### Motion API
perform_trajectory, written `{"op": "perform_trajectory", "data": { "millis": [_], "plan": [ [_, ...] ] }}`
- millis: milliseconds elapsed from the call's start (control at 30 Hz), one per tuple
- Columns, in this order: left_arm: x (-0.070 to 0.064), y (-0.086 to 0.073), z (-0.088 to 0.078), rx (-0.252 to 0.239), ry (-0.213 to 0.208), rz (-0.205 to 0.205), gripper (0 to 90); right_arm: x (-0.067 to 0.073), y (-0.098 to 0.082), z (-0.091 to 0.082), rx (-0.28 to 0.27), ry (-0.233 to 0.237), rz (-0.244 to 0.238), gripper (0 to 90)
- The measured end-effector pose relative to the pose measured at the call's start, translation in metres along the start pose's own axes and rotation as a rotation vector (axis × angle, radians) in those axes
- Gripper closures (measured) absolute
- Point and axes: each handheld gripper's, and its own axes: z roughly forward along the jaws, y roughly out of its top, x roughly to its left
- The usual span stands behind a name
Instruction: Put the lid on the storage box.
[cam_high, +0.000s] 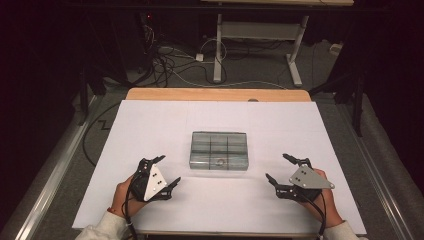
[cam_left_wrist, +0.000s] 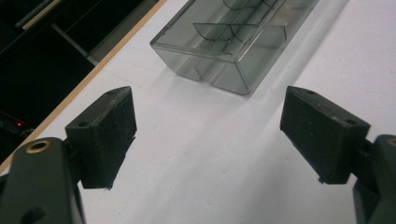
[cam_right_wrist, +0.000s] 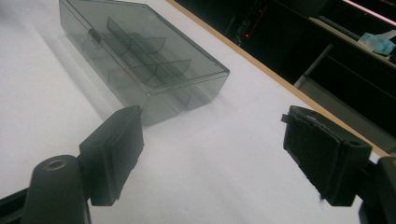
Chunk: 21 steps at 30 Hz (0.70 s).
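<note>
Between our two grippers sits a clear grey compartment box (cam_high: 219, 150), its lid down, with dividers showing through the plastic and a small latch on the near wall. It lies flat near the middle of the white sheet (cam_high: 150, 125), well apart from either tool, and nothing lies between it and us. In the left gripper view the box (cam_left_wrist: 233, 39) lies ahead and above our jaws, one short end turned toward us. In the right gripper view the same box (cam_right_wrist: 140, 60) lies ahead and to the left, with a corner just past the left jaw.

The white sheet covers most of a wooden table (cam_high: 217, 94), whose bare edge shows along the far side. Beyond it the room is dark: a tangle of cables (cam_high: 175, 60) on the grey floor and the white legs of another desk (cam_high: 260, 45) farther back.

We hold the left gripper (cam_high: 162, 172) low over the sheet at the near left, its jaws spread wide and pointing toward the box. They grip nothing, and bare sheet shows between the pads (cam_left_wrist: 109, 135). We hold the right gripper (cam_high: 280, 167) at the near right, likewise wide open and empty, its pads (cam_right_wrist: 317, 154) over bare sheet. Whether either gripper rests on the sheet or hovers just above it, we cannot tell.
</note>
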Motion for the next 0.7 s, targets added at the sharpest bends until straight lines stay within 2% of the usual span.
{"op": "perform_trajectory", "data": {
  "millis": [267,433,567,700],
  "plan": [
    [0.001,-0.011,-0.005,0.005,-0.011,-0.02,18.3,-0.004,-0.013,-0.01,0.006,-0.01,0.026,20.6],
    [0.002,-0.017,-0.009,0.017,-0.017,-0.035,18.3,-0.007,-0.02,-0.016,0.001,-0.012,0.067,20.7],
    [0.003,-0.022,-0.012,0.029,-0.023,-0.048,18.3,-0.007,-0.025,-0.019,0.011,-0.023,0.071,20.7],
    [0.005,-0.029,-0.014,0.036,-0.036,-0.087,18.3,-0.008,-0.031,-0.023,0.02,-0.033,0.084,20.8]
  ]
}}
